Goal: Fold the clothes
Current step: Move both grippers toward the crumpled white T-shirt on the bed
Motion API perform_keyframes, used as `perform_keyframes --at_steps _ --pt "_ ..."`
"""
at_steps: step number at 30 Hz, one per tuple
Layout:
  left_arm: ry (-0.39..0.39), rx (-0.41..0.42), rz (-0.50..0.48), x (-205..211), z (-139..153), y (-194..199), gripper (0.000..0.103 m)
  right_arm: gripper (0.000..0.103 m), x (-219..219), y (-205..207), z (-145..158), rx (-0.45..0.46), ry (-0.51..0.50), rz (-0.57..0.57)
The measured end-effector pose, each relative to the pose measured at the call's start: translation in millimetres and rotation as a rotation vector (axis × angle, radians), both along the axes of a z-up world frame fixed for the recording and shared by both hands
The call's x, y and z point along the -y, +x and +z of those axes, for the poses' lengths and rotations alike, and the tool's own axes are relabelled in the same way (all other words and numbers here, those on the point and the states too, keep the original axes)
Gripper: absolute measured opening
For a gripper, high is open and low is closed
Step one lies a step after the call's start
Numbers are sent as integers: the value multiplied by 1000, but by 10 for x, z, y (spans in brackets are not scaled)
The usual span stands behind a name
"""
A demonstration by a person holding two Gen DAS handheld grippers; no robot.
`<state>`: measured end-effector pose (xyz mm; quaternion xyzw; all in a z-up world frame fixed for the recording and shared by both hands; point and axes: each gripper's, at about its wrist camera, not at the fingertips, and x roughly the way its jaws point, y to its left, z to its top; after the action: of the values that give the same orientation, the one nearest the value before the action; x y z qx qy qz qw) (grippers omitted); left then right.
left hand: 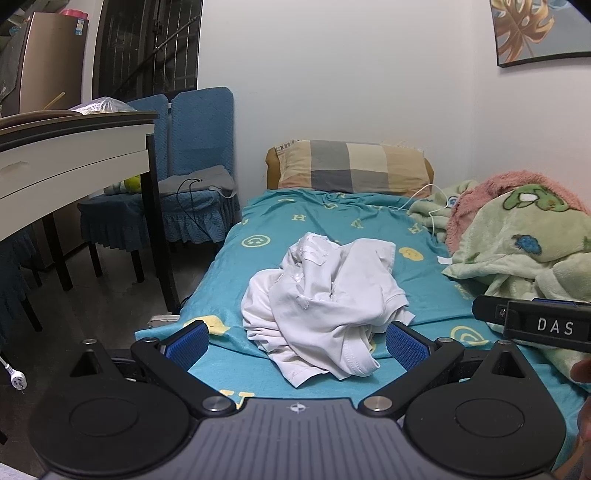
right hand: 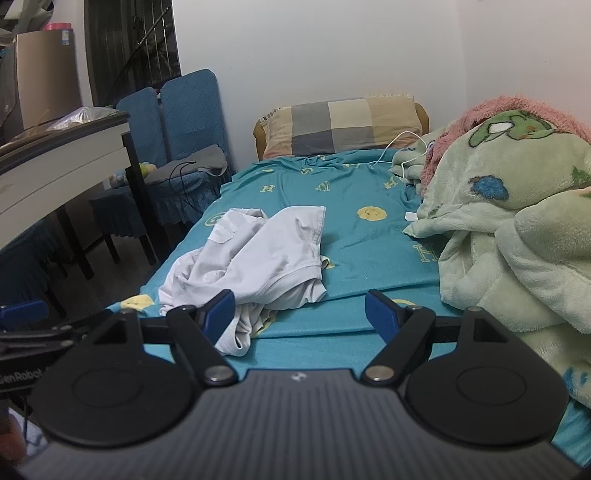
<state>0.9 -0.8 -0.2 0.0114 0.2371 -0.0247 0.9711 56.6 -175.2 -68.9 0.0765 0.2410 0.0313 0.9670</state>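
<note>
Crumpled white garment (left hand: 325, 295), wall picture (left hand: 535, 29) left-view only

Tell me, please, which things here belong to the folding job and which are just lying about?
Job: white garment, crumpled on the bed sheet; left gripper and right gripper, both open.
Lying about: pillow, green blanket, white cable, chairs, desk.

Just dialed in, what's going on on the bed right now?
A person holds both grippers over the teal bedsheet. The white garment lies crumpled in a heap, not yet folded. The left gripper and right gripper are both open and hold nothing. A green blanket is bunched along the right side.
</note>
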Motion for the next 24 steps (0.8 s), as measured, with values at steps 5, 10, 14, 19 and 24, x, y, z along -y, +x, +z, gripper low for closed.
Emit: perform_keyframes --at_steps 5,10,14,19,24 --pt "-13 5 10 -34 34 -12 103 79 13 -10 114 -25 21 -70" --pt "-12 14 10 -39 54 -26 103 79 70 -22 306 -62 92 -149" --pt "-9 7 -20 -4 21 -36 103 79 62 -88 438 -27 117 -155" --pt "-3 -12 -60 115 -71 -8 101 79 78 -57 327 -27 57 -162" --pt "24 -18 -88 253 -167 43 100 79 214 1 206 -49 81 -174"
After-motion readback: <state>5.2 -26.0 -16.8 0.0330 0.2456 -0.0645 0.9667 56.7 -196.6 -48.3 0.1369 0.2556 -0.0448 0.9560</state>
